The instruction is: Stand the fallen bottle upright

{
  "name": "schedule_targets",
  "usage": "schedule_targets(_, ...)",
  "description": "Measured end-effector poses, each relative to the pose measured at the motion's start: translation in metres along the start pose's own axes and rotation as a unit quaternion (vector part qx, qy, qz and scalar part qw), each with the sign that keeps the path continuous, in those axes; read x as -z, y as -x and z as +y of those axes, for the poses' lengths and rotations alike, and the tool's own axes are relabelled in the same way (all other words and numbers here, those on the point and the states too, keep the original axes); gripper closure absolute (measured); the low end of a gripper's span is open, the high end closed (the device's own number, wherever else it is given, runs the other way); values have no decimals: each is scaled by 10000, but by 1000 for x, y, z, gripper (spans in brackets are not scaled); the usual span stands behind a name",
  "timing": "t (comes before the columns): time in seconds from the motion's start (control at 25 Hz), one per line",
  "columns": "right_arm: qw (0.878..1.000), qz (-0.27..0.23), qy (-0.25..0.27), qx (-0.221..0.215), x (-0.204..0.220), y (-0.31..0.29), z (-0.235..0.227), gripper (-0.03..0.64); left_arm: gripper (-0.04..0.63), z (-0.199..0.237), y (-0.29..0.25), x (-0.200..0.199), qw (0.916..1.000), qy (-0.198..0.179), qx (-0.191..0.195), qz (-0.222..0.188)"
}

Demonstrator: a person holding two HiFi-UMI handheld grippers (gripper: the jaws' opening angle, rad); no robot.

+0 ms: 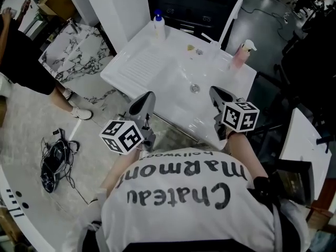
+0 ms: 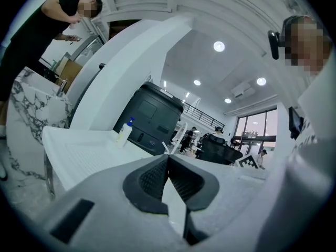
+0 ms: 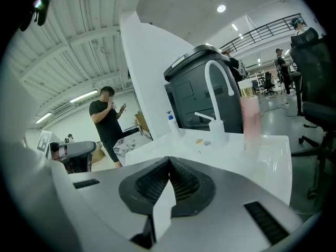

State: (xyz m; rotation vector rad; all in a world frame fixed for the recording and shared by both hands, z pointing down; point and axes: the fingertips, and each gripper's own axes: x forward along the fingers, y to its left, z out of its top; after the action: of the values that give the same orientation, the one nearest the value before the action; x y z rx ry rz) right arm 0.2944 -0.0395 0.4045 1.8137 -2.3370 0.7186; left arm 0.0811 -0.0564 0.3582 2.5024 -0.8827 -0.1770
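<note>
A pink bottle (image 1: 241, 54) stands upright at the back right corner of the white sink unit (image 1: 157, 88), beside the tall white faucet (image 1: 231, 20). At the back left corner a white bottle with a blue pump (image 1: 158, 26) also stands upright. My left gripper (image 1: 148, 96) is shut and empty, hovering over the sink's front edge on the left. Over the front edge on the right, my right gripper (image 1: 213, 91) is shut too, nothing between its pads. The left gripper view shows the shut jaws (image 2: 168, 159) and the pump bottle (image 2: 125, 132). The right gripper view shows the shut jaws (image 3: 169, 161), the pink bottle (image 3: 251, 119) and the faucet (image 3: 218, 88).
A person in black (image 1: 23, 62) stands at the left by a marble-topped table (image 1: 79, 54). Cables and a dark device (image 1: 55, 159) lie on the floor at the lower left. A dark cabinet (image 1: 194, 4) stands behind the sink, and a black office chair (image 1: 278, 93) is to its right.
</note>
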Motion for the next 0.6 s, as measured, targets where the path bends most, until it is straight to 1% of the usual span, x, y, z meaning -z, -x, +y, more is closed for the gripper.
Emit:
schedule_targets(0.2, 9998, 109, -45, -143, 15, 9, -8, 604, 581, -12, 10, 19, 9998, 54, -175, 29)
schedule_targets(0.6, 9987, 437, 24, -280, 46, 15, -13, 603, 581, -13, 33, 47, 9980, 239, -591, 22)
